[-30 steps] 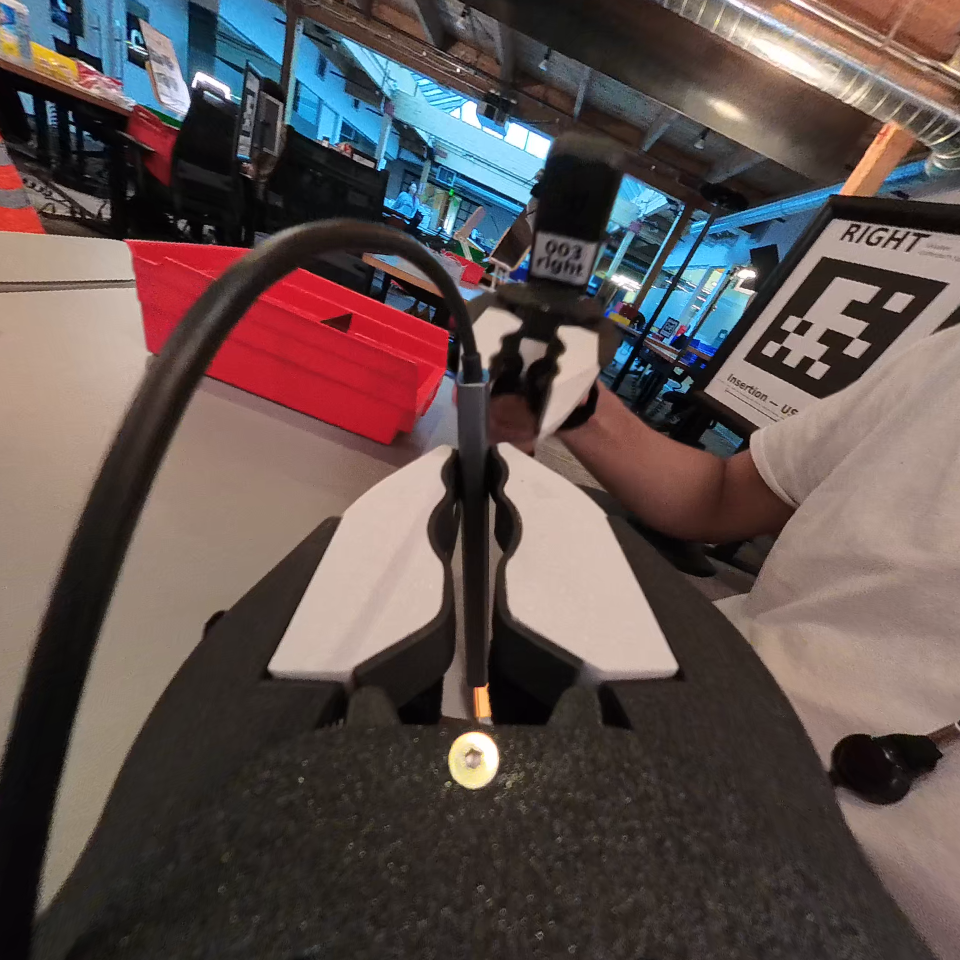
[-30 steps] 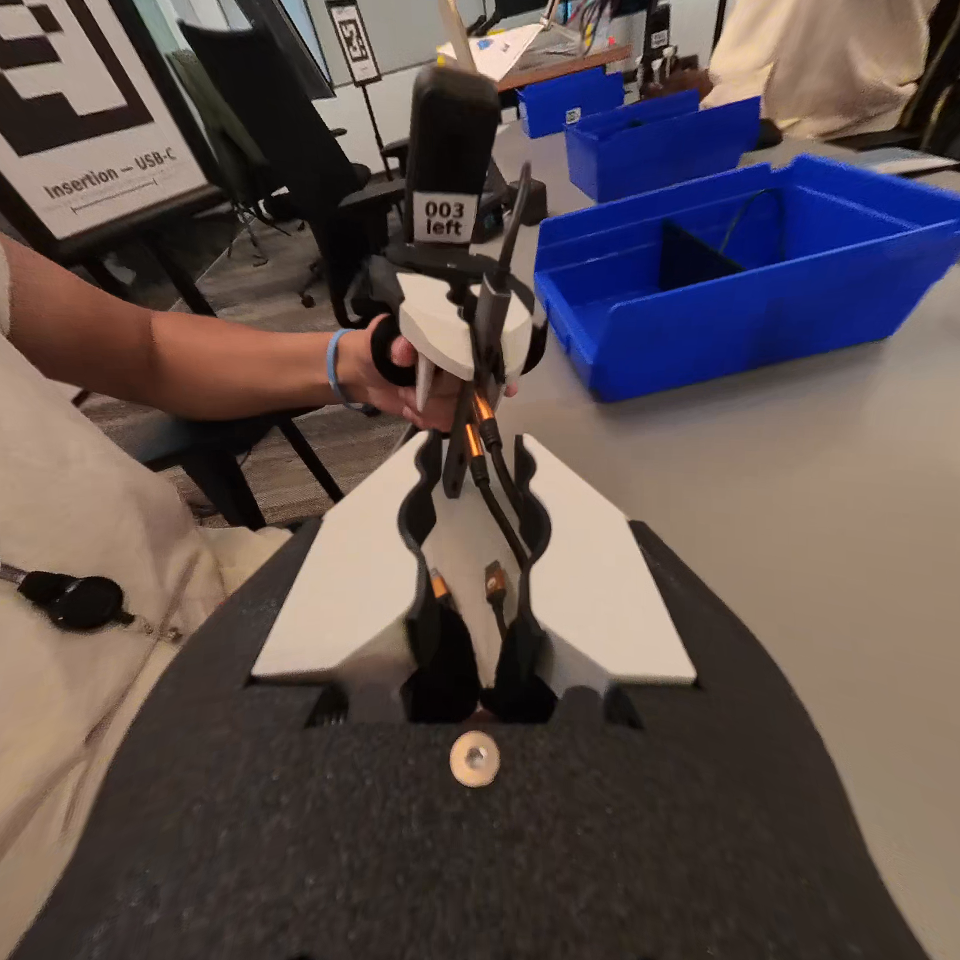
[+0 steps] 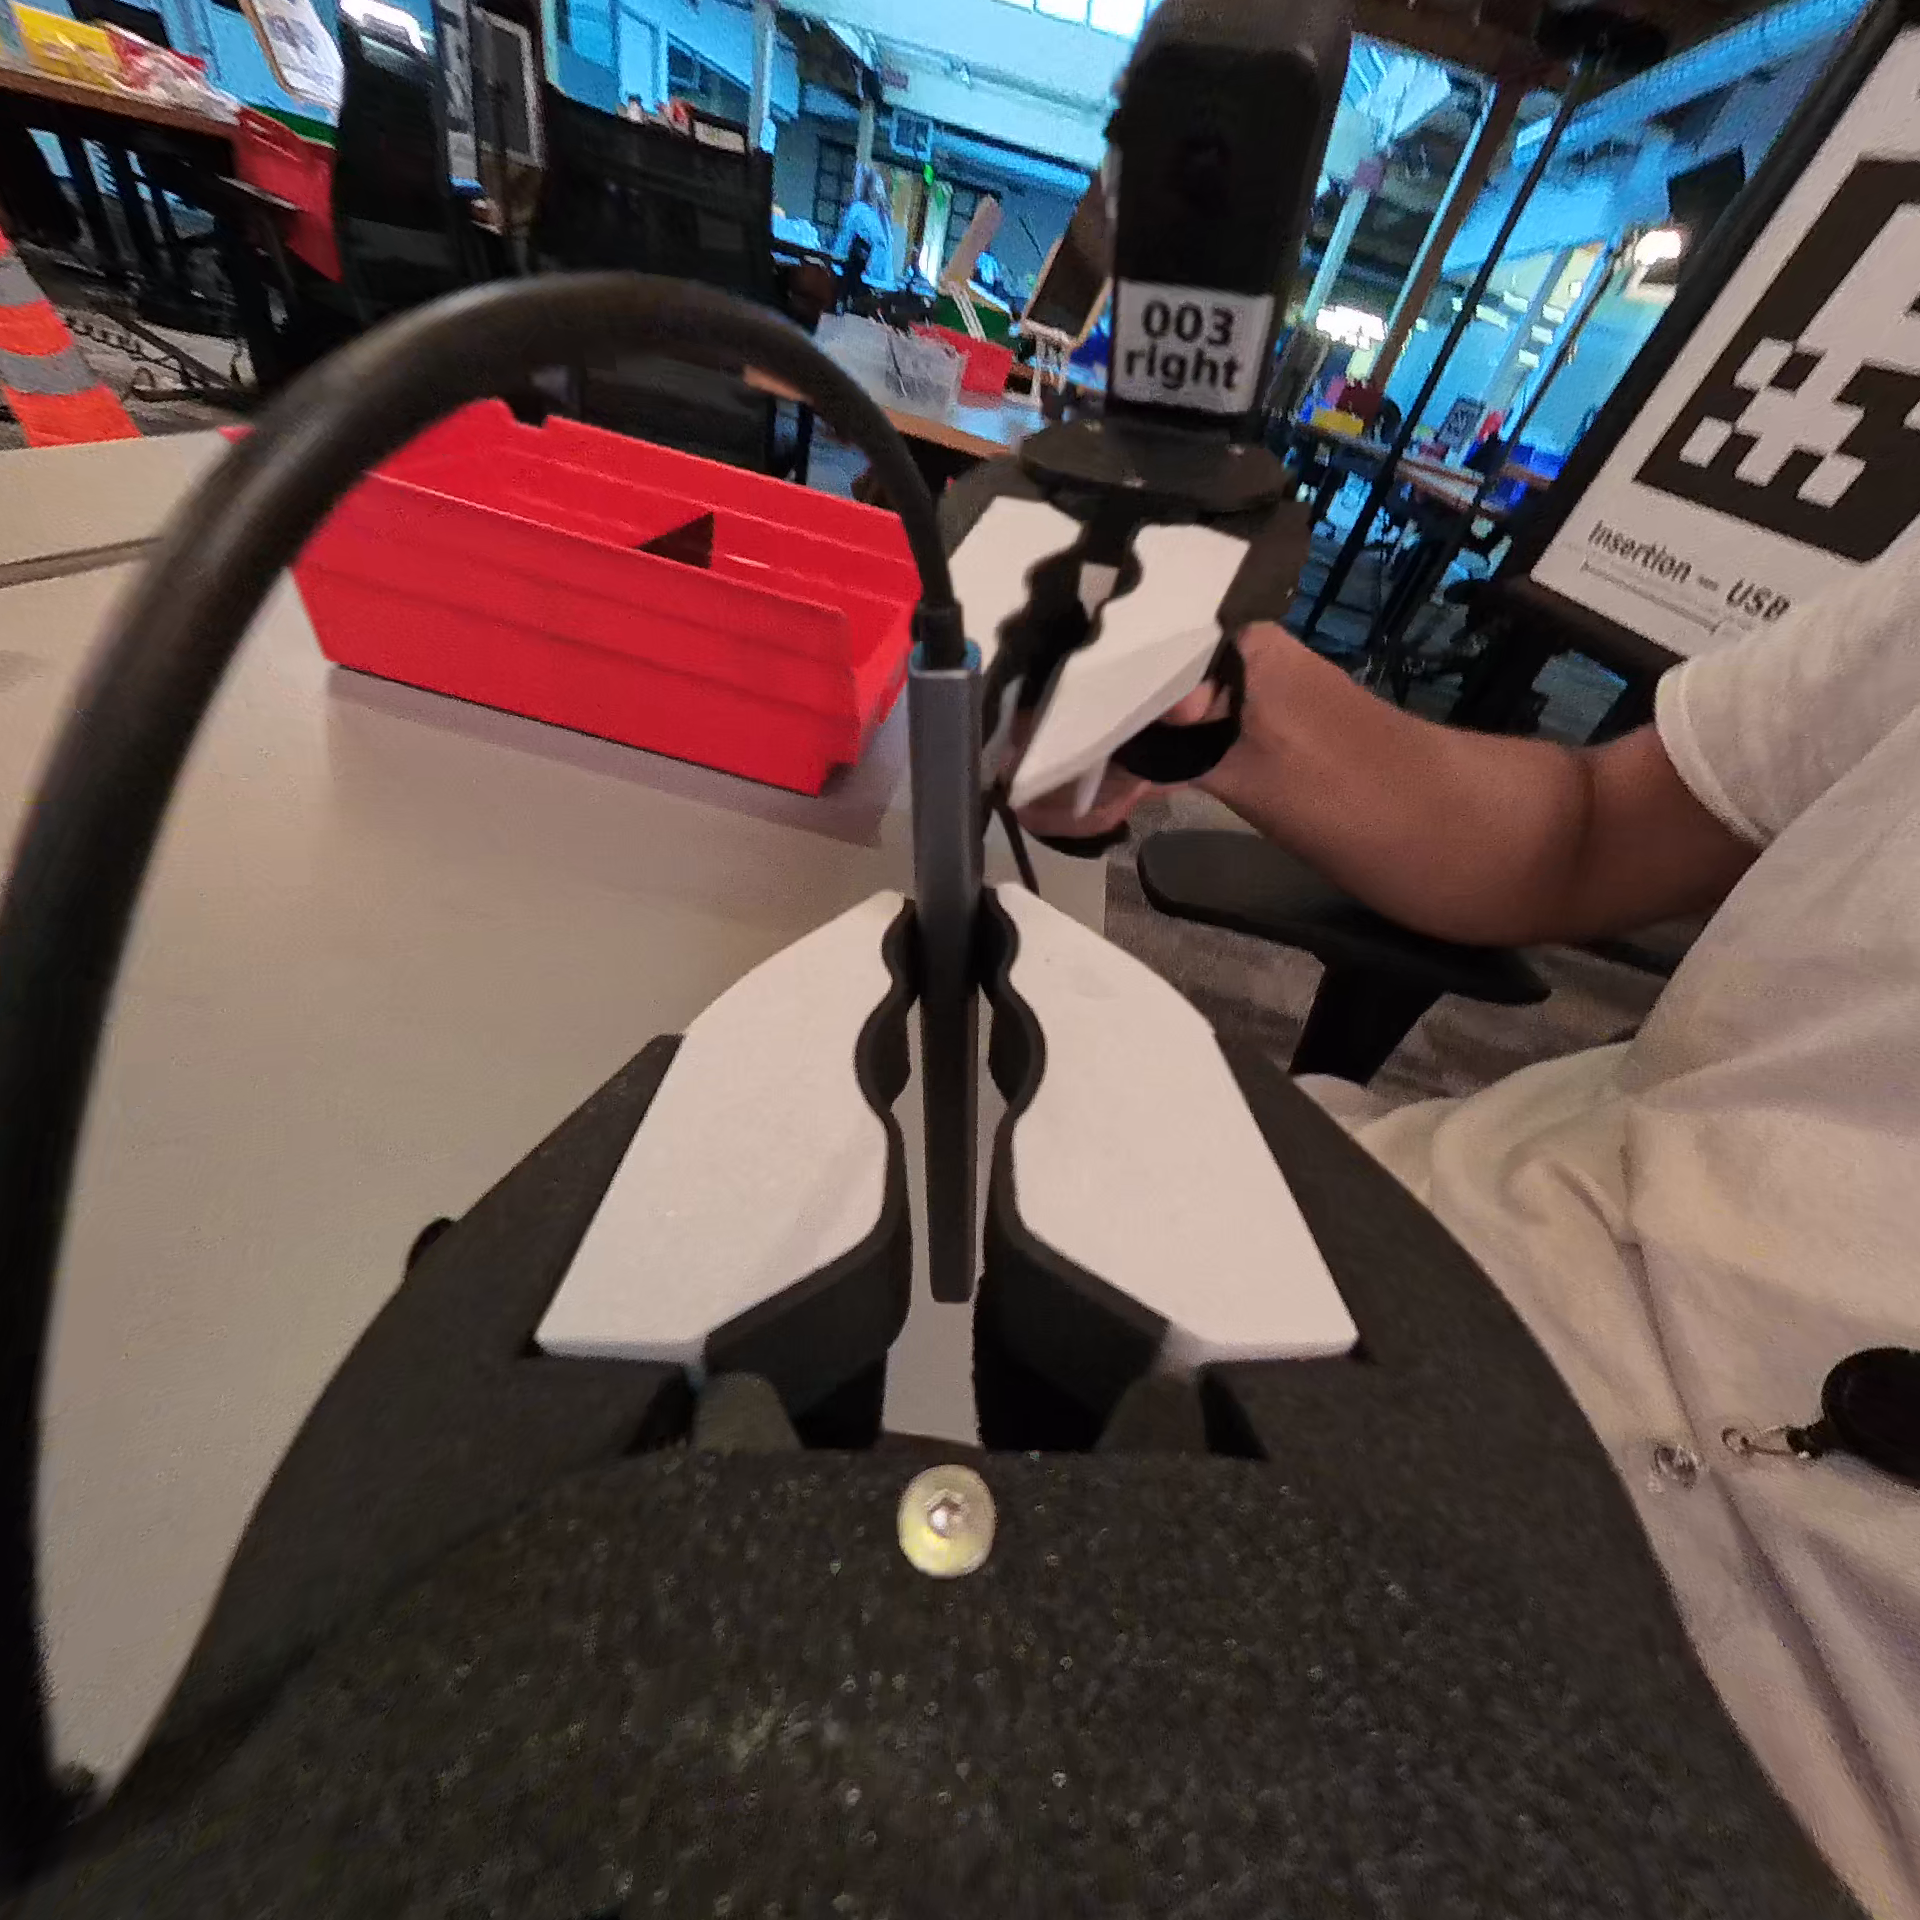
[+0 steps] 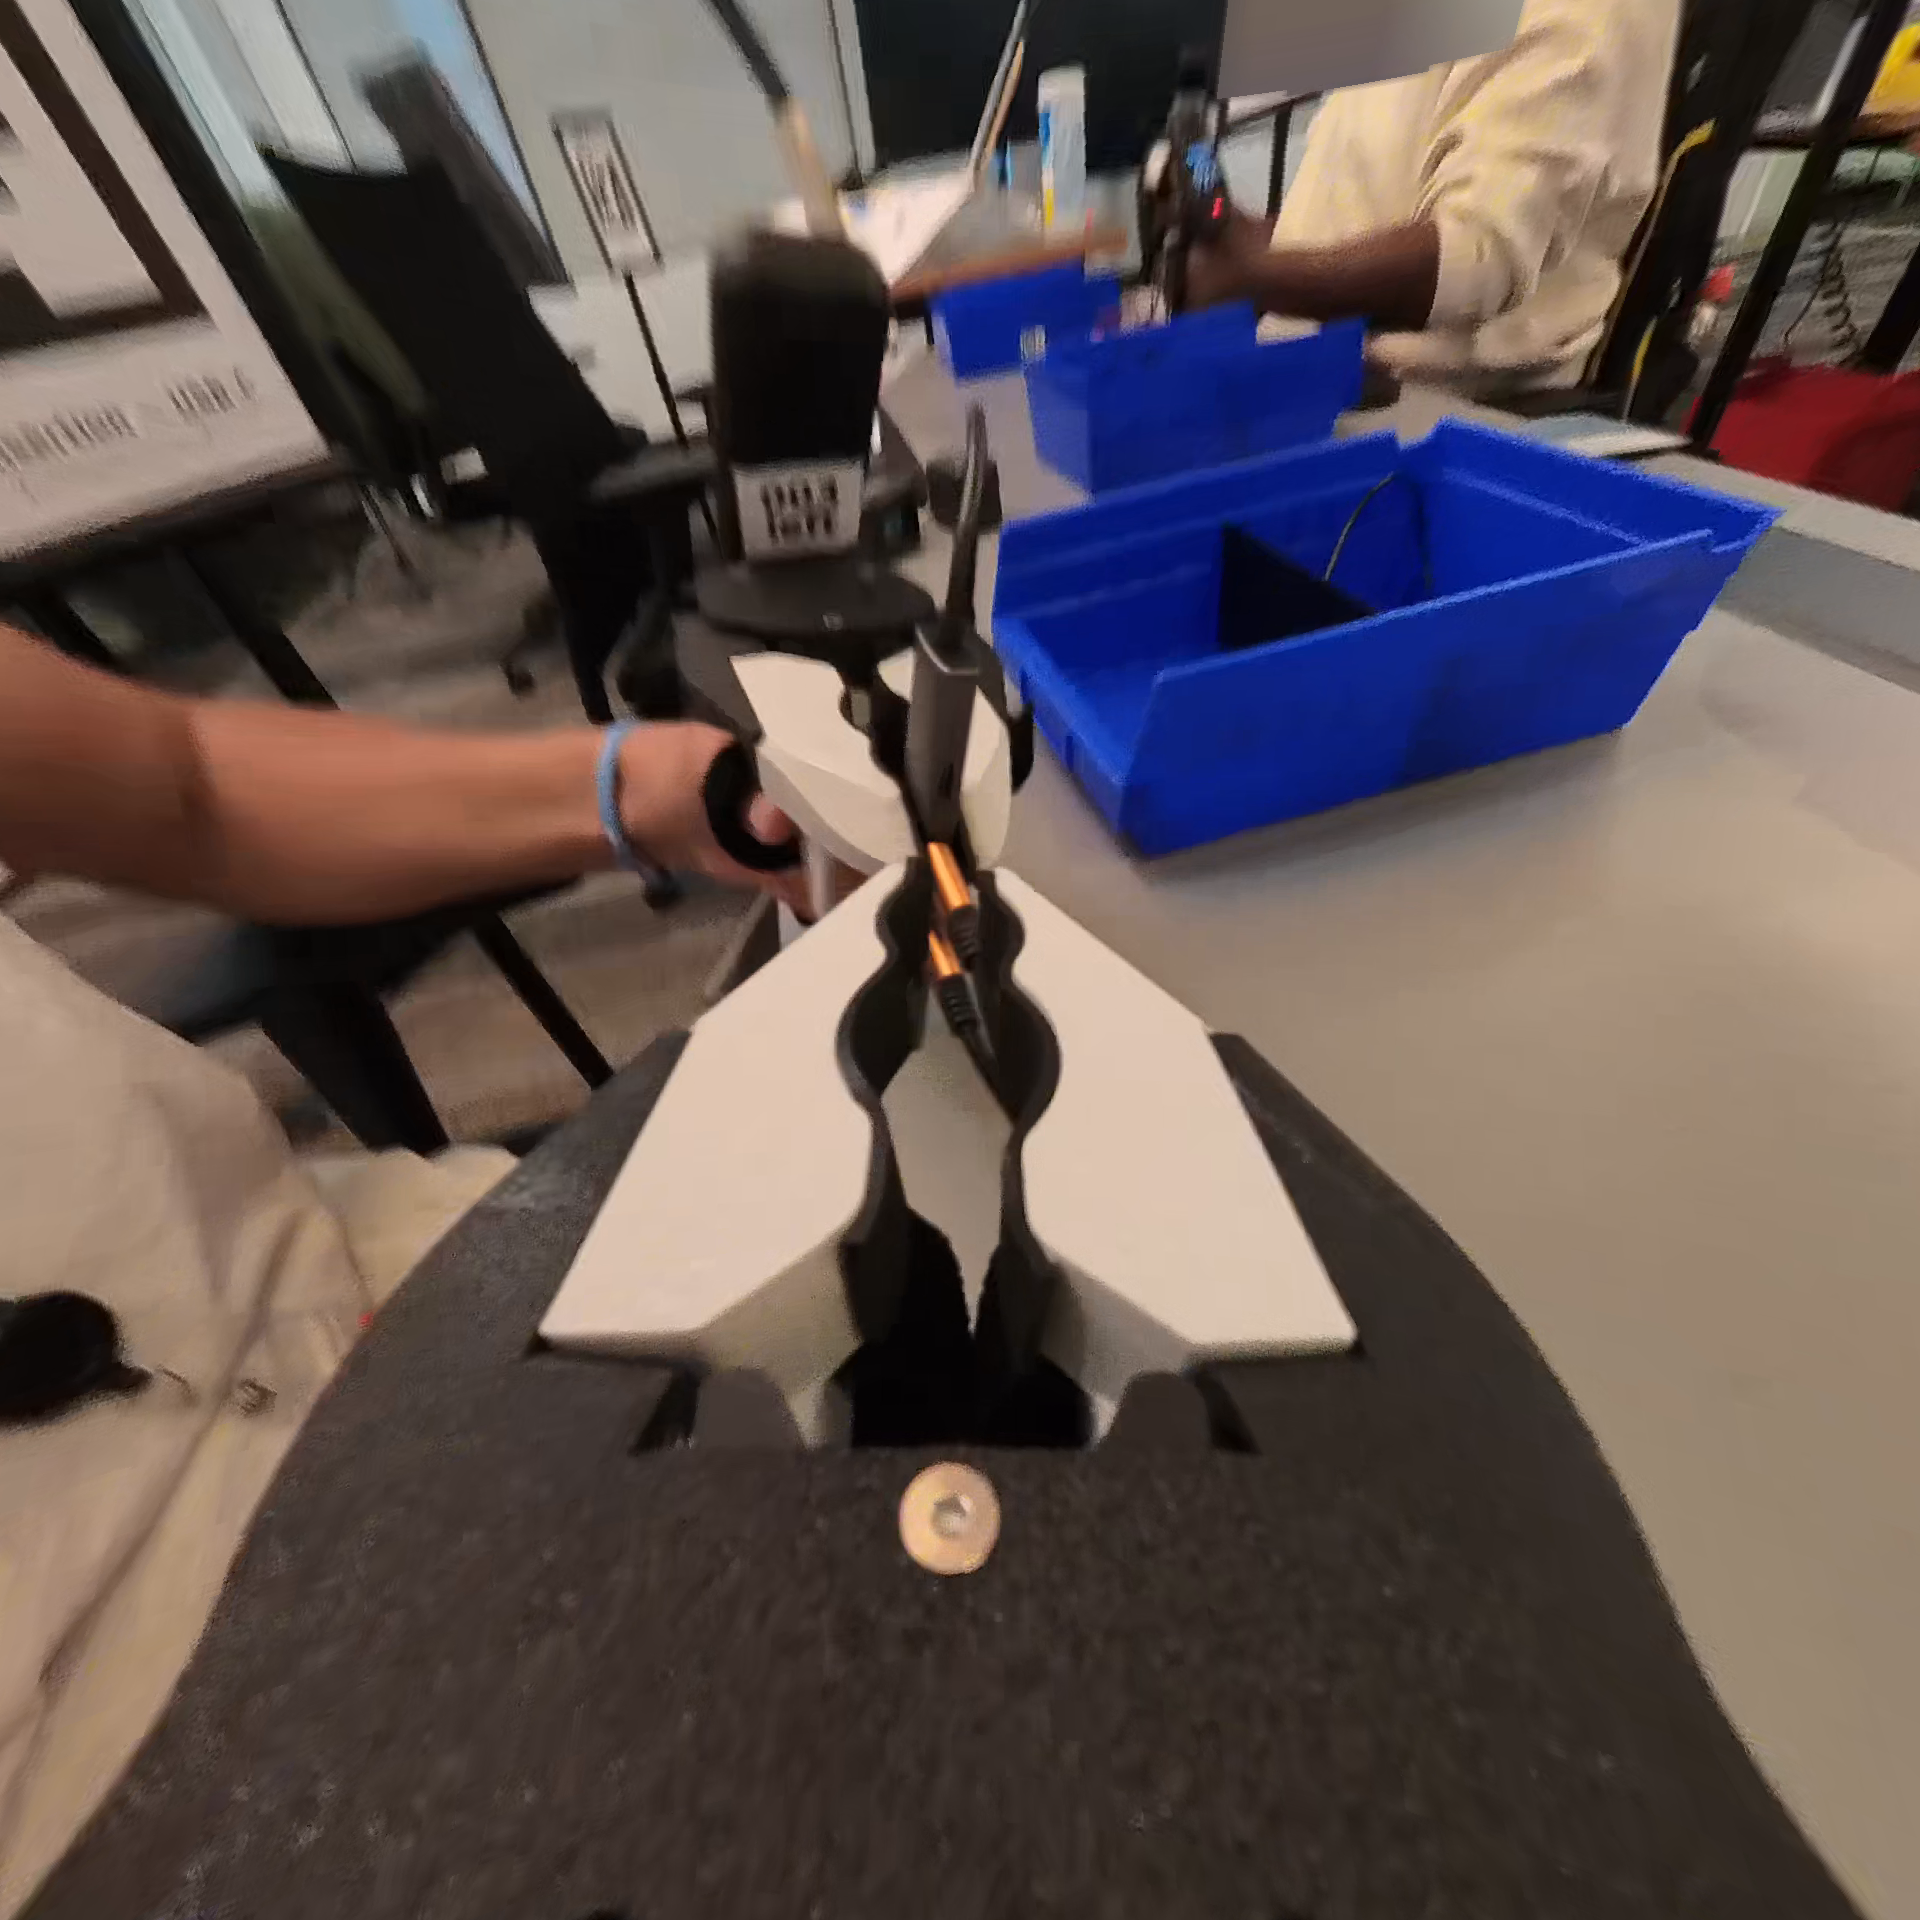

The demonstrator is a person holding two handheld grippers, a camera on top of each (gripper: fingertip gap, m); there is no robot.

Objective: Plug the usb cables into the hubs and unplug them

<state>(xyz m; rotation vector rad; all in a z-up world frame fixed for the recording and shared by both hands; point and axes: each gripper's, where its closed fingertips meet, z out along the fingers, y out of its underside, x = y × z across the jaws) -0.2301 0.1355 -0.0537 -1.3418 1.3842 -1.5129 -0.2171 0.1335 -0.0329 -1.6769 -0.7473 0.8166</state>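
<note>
My left gripper is shut on a slim grey adapter that lies lengthwise between its fingers. The adapter's black cable arcs up and round to the left. My right gripper is shut on a thin black cable with two orange-collared plugs. The upper plug meets the lower end of the adapter, which the left gripper holds just ahead. I cannot tell whether it is seated. In the left wrist view the right gripper faces mine from close by.
A red bin stands on the grey table to the left. A blue bin with a black divider stands to the right, with more blue bins behind. A marker sign stands beyond the table edge. A second person sits at the far end. The tips of both grippers are at nearly the same place.
The two grippers have come closer, tip to tip. The right fingers have narrowed onto the orange-collared plugs. The orange tip seen at the adapter's near end in the left wrist view no longer shows.
</note>
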